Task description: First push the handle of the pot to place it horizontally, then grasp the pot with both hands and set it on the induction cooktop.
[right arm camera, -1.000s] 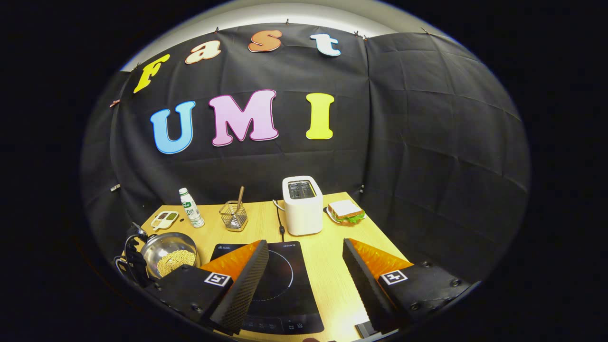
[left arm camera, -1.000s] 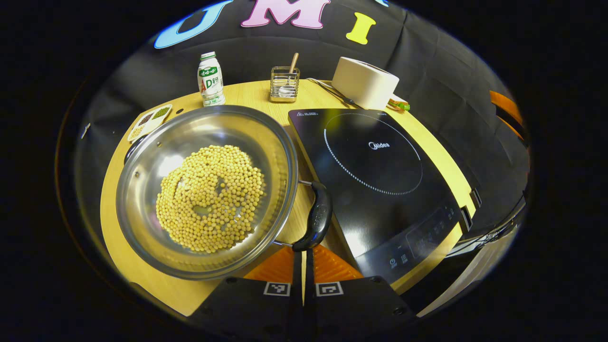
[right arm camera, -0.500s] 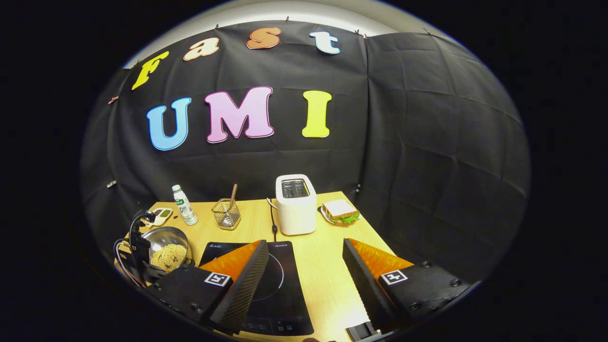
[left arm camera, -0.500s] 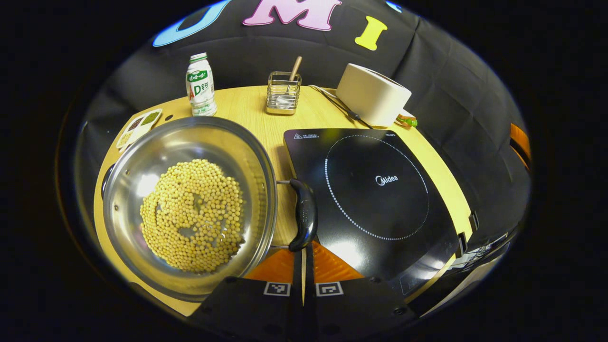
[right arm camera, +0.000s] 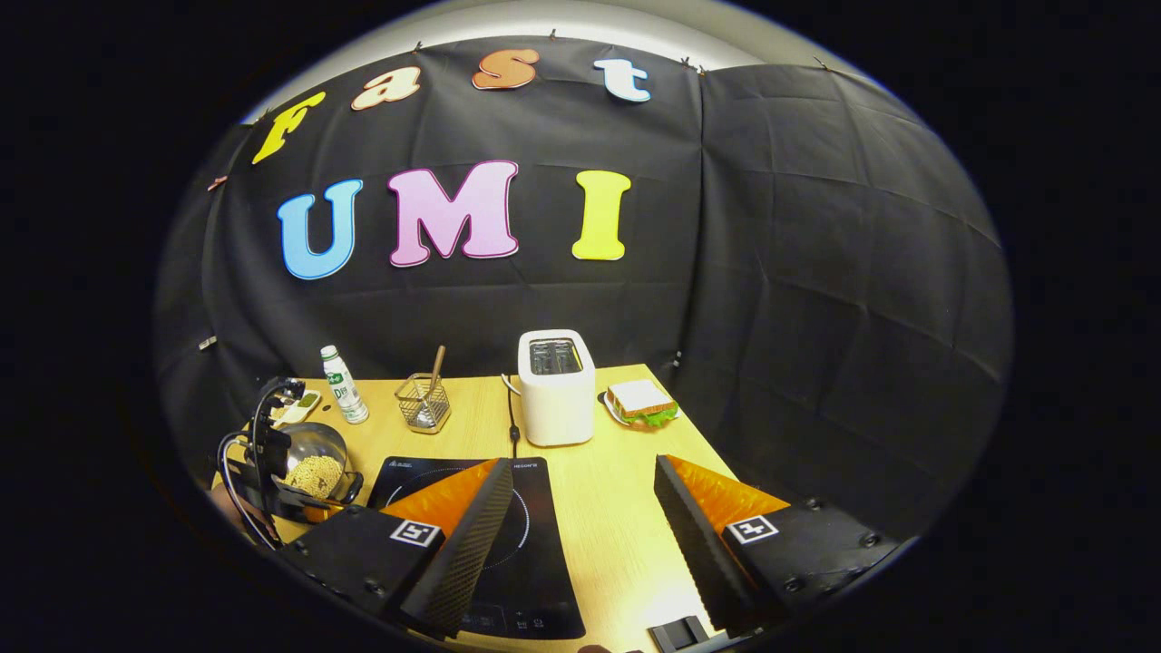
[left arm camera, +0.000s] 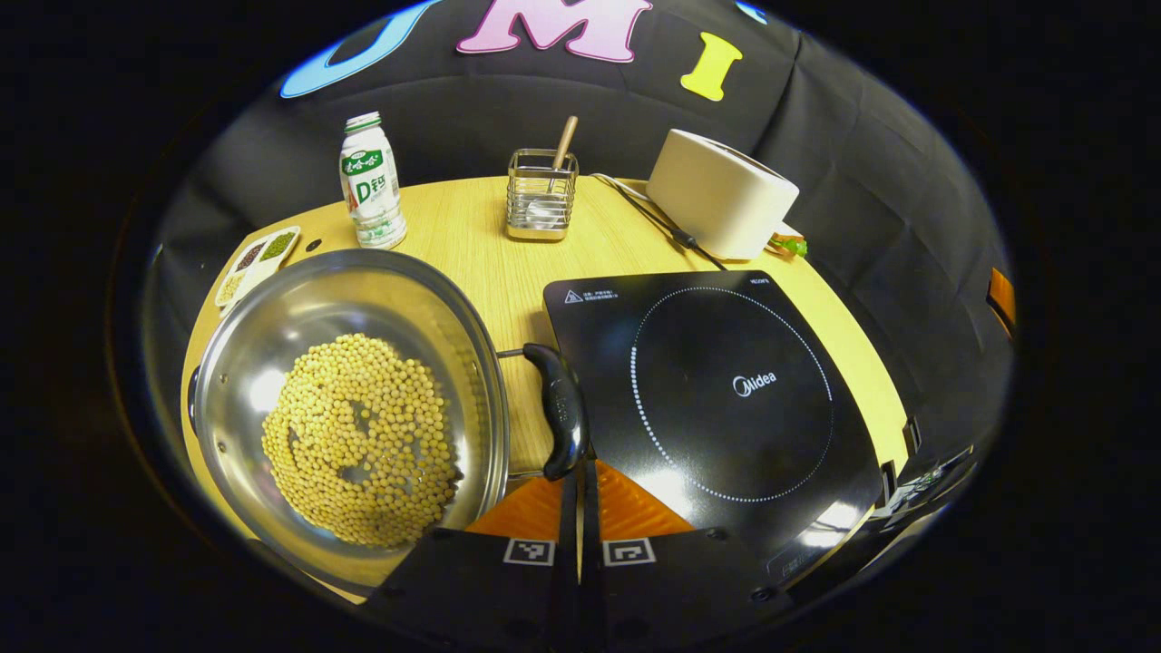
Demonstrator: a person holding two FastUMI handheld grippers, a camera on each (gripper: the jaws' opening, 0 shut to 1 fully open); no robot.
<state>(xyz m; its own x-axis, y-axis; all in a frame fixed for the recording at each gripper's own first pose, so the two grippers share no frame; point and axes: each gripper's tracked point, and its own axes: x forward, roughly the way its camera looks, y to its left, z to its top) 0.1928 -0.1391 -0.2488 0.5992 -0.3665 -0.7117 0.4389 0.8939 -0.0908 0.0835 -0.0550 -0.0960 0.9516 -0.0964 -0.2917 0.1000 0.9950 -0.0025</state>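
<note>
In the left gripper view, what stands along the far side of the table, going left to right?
Divided snack dish → drink bottle → wire utensil holder → white toaster.

The wooden table [left arm camera: 472,245] carries a steel pot [left arm camera: 272,308] of soybeans left of the fingers, an induction cooktop [left arm camera: 726,399] ahead-right, and beyond them a bottle [left arm camera: 370,181], wire utensil holder [left arm camera: 541,195], toaster [left arm camera: 721,192] and divided dish [left arm camera: 257,263].

Left view near pot [left arm camera: 349,408]; right view farther back.
</note>
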